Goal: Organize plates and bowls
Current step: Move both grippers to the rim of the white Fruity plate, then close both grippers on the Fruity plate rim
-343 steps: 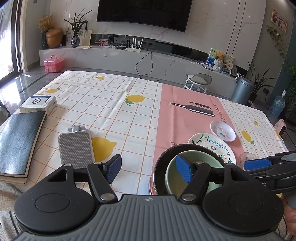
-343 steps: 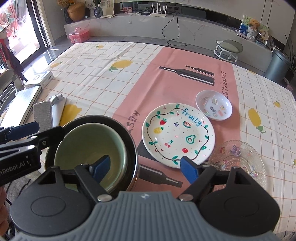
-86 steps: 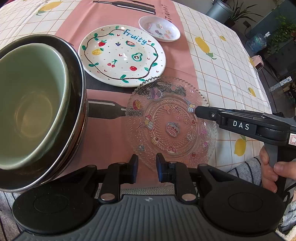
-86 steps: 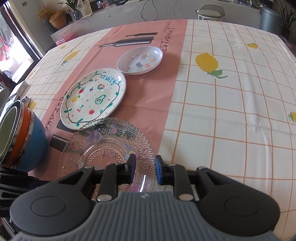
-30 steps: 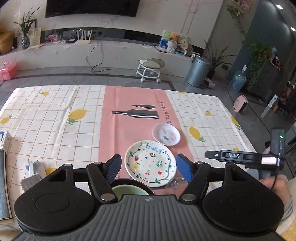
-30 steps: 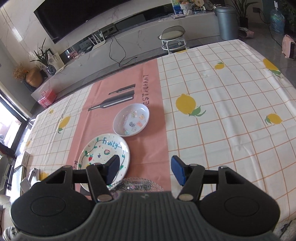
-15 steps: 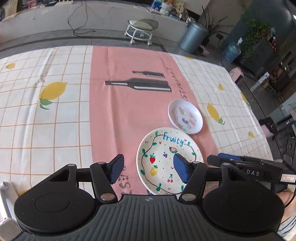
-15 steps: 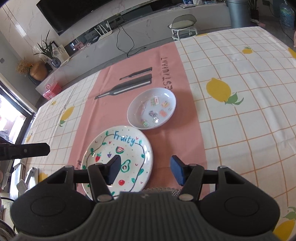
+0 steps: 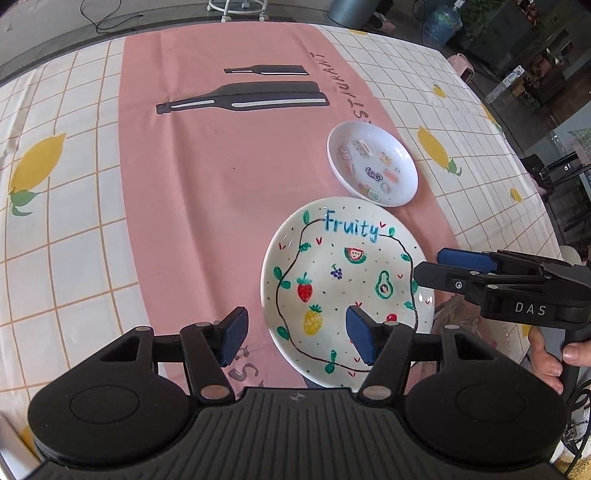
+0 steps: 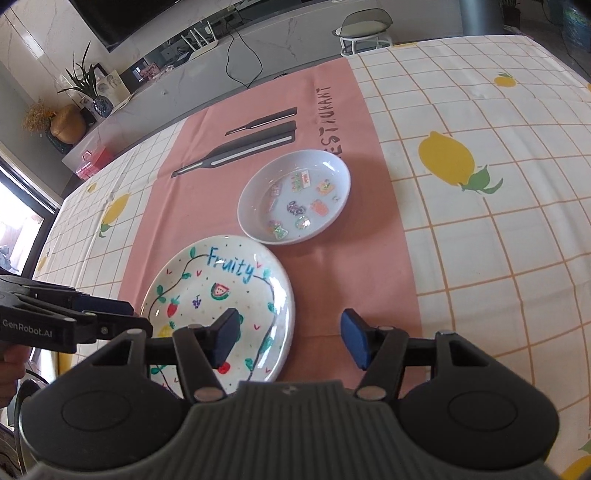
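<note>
The white "Fruity" plate (image 9: 343,280) (image 10: 221,295) lies on the pink strip of the tablecloth. Behind it sits a small white dish (image 9: 373,168) (image 10: 295,195) with stickers inside. My left gripper (image 9: 295,338) hangs open over the plate's left rim, one finger above the plate and the other above the cloth. My right gripper (image 10: 290,338) is open over the plate's right rim in the same way. Each gripper shows in the other's view: the right gripper (image 9: 428,264) and the left gripper (image 10: 140,317). Nothing is held.
A patterned glass plate (image 9: 465,317) peeks out under the right gripper, near the person's hand (image 9: 546,354). The lemon-print tablecloth (image 9: 74,221) spreads left and far. A stool (image 10: 365,26) stands on the floor beyond the far table edge.
Both grippers have come down and closer to the Fruity plate, the left one tipping more steeply downward. The left jaws have narrowed a little. The room has dropped out of the left view.
</note>
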`<move>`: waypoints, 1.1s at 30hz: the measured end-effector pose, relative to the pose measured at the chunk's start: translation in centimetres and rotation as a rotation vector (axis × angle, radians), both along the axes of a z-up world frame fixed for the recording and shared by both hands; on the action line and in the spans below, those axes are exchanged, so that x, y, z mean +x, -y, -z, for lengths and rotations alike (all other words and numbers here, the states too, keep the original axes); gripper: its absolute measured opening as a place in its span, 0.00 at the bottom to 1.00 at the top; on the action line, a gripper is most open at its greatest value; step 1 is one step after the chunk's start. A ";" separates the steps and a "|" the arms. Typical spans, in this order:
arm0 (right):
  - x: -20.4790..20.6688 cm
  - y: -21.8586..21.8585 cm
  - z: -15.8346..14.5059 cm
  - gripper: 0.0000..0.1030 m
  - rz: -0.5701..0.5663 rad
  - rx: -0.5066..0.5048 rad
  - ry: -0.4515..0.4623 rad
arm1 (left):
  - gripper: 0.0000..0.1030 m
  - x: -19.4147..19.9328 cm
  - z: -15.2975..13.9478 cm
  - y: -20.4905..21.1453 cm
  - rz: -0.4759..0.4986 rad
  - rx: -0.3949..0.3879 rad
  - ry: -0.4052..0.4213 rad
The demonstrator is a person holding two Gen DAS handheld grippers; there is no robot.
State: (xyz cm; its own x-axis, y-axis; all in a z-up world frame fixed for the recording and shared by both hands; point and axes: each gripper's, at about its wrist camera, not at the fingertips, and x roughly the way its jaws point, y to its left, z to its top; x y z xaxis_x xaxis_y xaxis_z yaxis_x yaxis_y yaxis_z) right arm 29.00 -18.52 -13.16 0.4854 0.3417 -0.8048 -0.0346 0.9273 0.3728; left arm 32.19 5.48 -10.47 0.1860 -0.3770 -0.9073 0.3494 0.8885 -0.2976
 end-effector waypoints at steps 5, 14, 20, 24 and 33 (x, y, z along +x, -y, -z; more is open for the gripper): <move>0.1 -0.2 0.2 0.62 -0.012 0.003 0.002 | 0.69 0.8 1.0 -0.2 -0.022 -0.041 -0.065; 0.0 -1.6 0.1 0.62 -0.029 0.014 0.028 | 0.69 1.9 1.3 0.2 -0.057 -0.071 -0.130; 0.1 -1.6 0.3 0.59 -0.038 0.052 0.029 | 0.70 1.9 1.4 0.1 -0.061 -0.096 -0.136; 0.2 -1.1 0.4 0.53 -0.029 0.088 0.025 | 0.68 2.5 1.8 -1.9 -0.144 -0.201 -0.194; 0.6 2.1 1.5 0.44 0.072 0.256 -0.029 | 0.64 3.0 2.1 -5.0 -0.231 -0.457 -0.209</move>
State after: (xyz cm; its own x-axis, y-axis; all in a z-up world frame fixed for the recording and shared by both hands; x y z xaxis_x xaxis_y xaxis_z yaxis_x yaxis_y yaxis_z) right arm 29.62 -20.62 -14.69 0.4935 0.5013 -0.7108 0.0421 0.8025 0.5952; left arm 35.15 10.52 -12.54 0.1442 -0.7116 -0.6876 0.0527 0.6994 -0.7128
